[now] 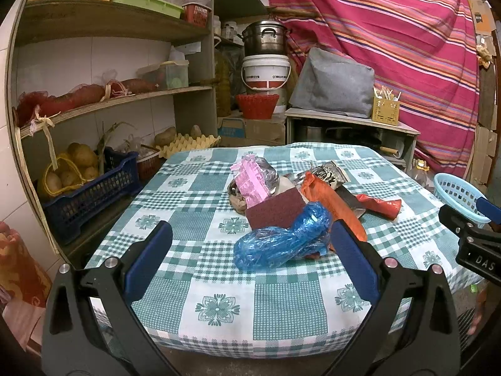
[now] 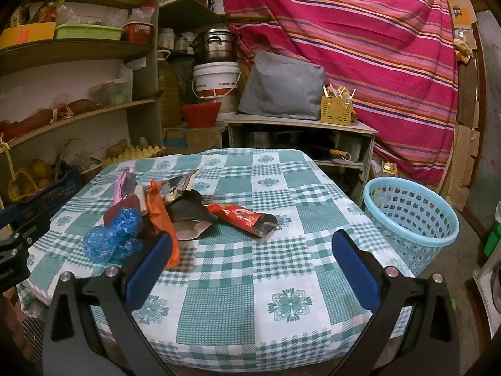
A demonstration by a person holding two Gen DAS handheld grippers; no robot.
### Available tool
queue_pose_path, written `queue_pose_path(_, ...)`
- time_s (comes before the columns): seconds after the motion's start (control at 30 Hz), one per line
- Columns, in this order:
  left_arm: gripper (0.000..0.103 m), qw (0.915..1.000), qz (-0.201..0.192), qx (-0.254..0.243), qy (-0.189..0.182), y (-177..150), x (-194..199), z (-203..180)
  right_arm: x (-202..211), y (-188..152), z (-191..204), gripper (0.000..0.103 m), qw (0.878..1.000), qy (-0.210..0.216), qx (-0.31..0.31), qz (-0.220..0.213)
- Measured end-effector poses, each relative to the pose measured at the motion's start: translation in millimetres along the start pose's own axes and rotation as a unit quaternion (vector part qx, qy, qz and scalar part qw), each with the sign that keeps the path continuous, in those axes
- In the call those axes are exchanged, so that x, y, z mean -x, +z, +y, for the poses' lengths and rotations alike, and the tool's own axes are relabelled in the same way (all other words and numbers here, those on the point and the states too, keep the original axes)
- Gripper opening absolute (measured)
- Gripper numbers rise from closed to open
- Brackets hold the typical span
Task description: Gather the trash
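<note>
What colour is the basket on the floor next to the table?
Light blue. The basket shows best in the right wrist view.

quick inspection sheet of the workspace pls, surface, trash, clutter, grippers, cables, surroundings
surface: table under a green-and-white checked cloth, near half bare.
job's things: trash piled at mid-table: blue plastic bag, orange bag, red wrapper, pink packet, maroon pad; light blue basket on the floor at the table's right, contents unclear.
clutter: nothing seen on the table besides the trash.
grippers: left gripper open, holding nothing; right gripper open, holding nothing.
cables: nothing seen.
surroundings: shelves of food and containers, striped cloth hanging behind.
</note>
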State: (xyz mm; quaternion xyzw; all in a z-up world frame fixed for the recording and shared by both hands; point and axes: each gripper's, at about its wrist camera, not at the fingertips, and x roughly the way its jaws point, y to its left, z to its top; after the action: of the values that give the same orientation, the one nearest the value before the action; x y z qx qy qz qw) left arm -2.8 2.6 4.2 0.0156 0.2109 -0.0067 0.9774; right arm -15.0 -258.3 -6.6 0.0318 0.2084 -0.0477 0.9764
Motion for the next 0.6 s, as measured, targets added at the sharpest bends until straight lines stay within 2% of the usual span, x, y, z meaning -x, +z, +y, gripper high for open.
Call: queue_pose_path(0.6,0.098,1.0000,-0.002,0.000,0.000,-1.7,-0.8,-0.1,-0.7,-0.6,-2.3,0.099,1.000,-0.003,0.000,-0.002)
